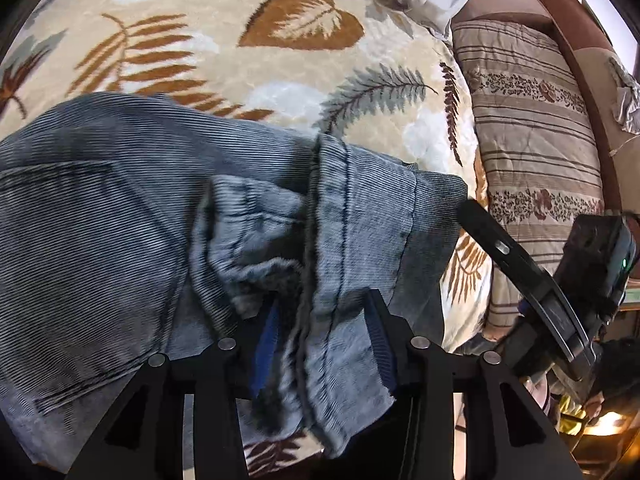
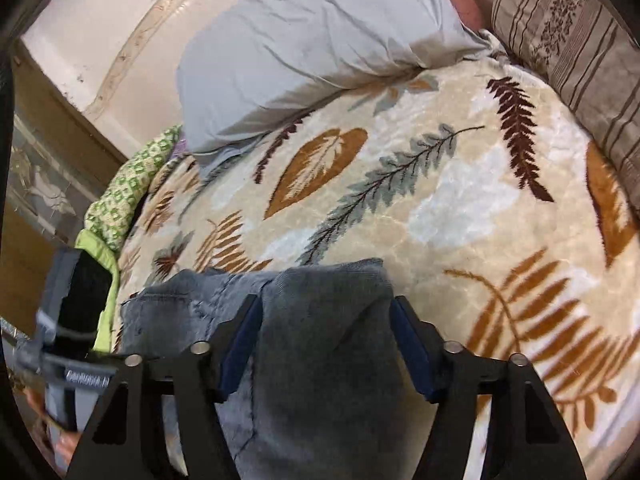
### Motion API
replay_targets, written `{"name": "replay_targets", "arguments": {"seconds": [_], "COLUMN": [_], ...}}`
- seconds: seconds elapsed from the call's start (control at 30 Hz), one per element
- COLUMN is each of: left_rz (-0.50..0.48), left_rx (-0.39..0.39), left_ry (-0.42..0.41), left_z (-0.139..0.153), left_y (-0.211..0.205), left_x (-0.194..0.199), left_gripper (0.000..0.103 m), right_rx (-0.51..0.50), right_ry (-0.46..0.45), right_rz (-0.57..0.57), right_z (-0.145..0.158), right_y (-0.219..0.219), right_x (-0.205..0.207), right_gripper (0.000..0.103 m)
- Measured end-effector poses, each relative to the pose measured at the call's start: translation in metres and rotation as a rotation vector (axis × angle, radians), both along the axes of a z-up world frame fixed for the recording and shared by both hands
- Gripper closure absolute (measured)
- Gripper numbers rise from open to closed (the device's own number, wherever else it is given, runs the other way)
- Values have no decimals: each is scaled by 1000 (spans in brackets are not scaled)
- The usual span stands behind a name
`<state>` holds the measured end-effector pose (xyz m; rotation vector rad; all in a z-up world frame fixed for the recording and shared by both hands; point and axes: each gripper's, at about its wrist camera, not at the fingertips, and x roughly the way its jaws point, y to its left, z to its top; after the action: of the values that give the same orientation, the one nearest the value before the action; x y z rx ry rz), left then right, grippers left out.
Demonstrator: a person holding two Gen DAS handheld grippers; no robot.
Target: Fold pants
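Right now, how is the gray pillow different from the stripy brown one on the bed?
The gray pillow is plain, with no pattern, while the striped pillow has brown lines and bands of little flowers. The gray pillow's cover looks smooth and creased; the striped pillow looks quilted. In the right wrist view the gray pillow lies at the top middle, the striped pillow along the right edge. Both rest on the leaf-patterned blanket, beyond the pants.
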<state>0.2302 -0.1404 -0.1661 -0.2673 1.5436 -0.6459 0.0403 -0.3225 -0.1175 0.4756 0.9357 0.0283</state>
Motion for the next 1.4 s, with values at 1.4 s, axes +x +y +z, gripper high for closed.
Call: {"name": "replay_targets", "arguments": {"seconds": [1.4], "left_rz": [60], "left_rx": [133], "left_ry": [-177], "left_z": [23], "left_y": [-12], "left_x": [-29], "left_gripper": [83], "right_rx": [-36], "right_ry": [-11], "right_rz": [16], "right_z": [-15], "right_y": [-9], "right_x": [-25], "right_gripper": [70]}}
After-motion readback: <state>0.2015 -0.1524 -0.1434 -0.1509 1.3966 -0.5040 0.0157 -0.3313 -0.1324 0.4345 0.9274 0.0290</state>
